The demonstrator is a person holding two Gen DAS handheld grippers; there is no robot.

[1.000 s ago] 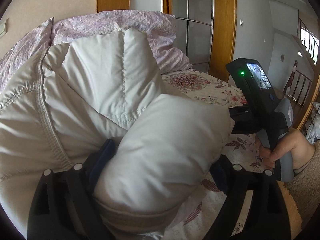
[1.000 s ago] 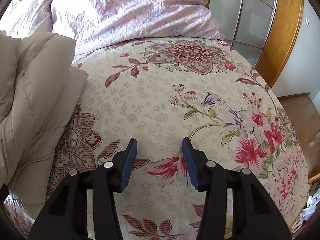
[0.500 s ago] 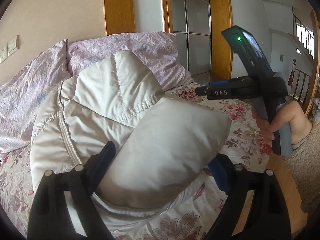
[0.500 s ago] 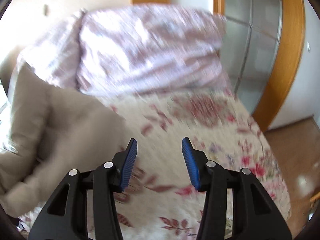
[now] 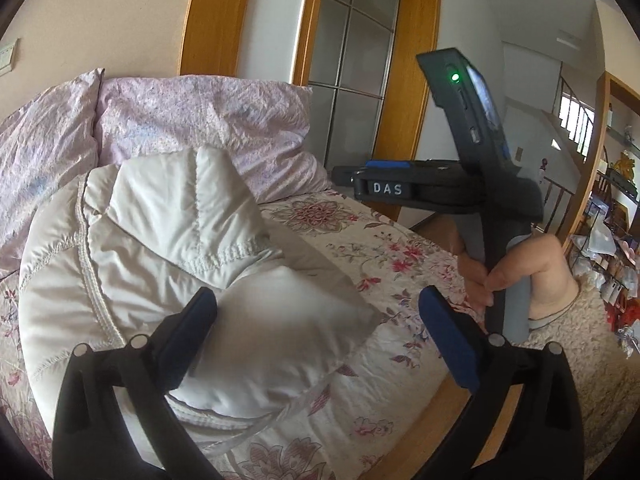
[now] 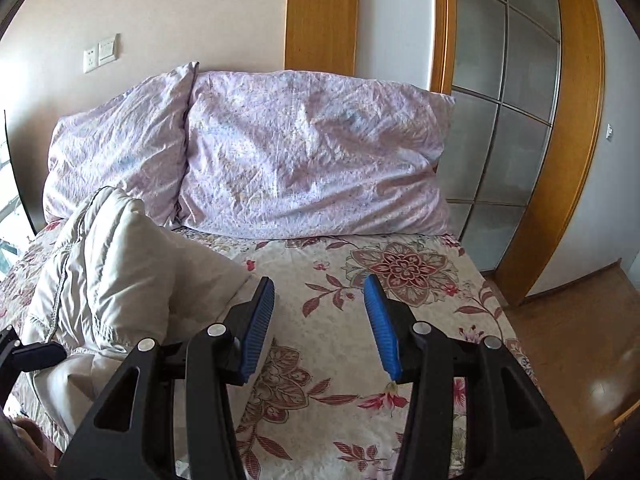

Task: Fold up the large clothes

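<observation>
Bedspread [image 5: 400, 264], jacket [image 5: 160, 248] under left hand-held gripper [image 5: 316, 320]

Floral bed [image 6: 400, 320] — wood-framed glass door [image 6: 516, 120]

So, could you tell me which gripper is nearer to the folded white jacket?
Left. The left gripper hangs open right over the white jacket, one of its fingers against it. The right gripper is open over bare bedspread beside it.

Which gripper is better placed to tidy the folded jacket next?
Left, probably. The left gripper hangs open right over the folded white jacket, its near fold between the fingers. The right gripper is open over the bare floral bedsheet, with the jacket off to its side.
</observation>
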